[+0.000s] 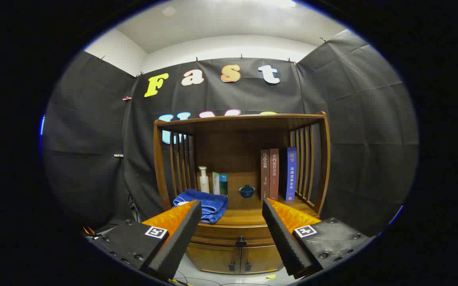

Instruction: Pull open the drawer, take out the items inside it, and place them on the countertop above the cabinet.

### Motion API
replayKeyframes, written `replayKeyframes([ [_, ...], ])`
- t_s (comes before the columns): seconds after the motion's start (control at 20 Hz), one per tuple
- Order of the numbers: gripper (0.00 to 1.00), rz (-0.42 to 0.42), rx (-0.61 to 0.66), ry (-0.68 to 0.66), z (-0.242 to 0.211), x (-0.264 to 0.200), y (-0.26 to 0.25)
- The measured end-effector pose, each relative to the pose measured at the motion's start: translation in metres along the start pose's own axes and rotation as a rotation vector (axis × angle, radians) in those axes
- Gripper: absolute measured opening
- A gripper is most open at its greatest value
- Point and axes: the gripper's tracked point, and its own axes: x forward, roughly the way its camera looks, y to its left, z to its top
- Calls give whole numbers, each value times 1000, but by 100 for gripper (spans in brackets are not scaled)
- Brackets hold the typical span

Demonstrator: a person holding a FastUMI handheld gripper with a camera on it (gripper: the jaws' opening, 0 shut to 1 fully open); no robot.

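Note:
A wooden cabinet (316, 159) with a slatted open shelf stands ahead of me. Below its countertop (245, 216) runs a shut drawer (217, 240) with a dark knob (240, 241). My gripper (232, 210) is open, its fingers wide apart with nothing between them. The knob lies beyond the fingers, in line with the gap between them and a little below the tips. The drawer's contents are hidden.
On the countertop lie a folded blue towel (207, 202), a white pump bottle (203, 179), a teal bottle (223, 184), a small dark blue lidded cup (247, 191) and three upright books (278, 174). Two small cabinet doors (237, 258) sit under the drawer.

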Motion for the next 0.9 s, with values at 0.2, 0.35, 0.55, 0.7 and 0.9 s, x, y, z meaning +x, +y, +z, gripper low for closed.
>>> replayKeyframes([
  [0.2,100,-3,8,8,-3,-1,-3],
  [0.35,100,-5,0,15,-4,0,-5],
  [0.55,100,-9,-11,8,-2,-1,-6],
  [0.7,100,-12,-13,7,-1,-1,-8],
  [0.9,100,-16,-26,9,-2,-3,-9],
])
